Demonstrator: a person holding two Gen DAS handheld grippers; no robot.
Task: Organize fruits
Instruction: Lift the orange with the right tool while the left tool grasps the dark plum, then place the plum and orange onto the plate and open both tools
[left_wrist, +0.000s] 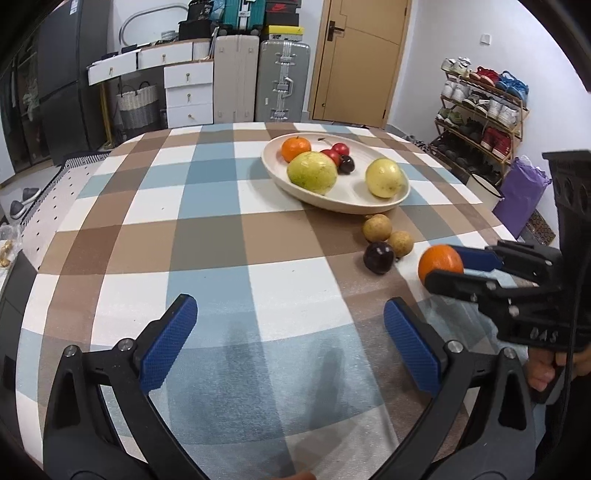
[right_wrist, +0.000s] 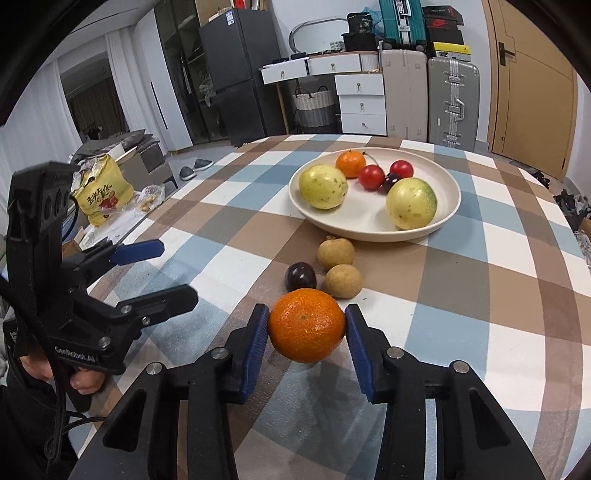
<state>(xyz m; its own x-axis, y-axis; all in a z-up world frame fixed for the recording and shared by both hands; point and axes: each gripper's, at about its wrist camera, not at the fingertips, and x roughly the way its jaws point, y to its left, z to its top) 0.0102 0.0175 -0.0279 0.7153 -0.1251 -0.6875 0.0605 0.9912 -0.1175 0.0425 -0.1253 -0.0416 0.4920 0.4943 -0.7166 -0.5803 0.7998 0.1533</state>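
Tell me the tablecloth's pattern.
Tablecloth: checked in brown, blue and white; the right wrist view shows it best.

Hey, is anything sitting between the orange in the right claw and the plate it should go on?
Yes. The right claw grips the orange, and on the cloth between it and the plate lie a dark plum and two small brown fruits. They're low, so carrying the orange over them should probably clear.
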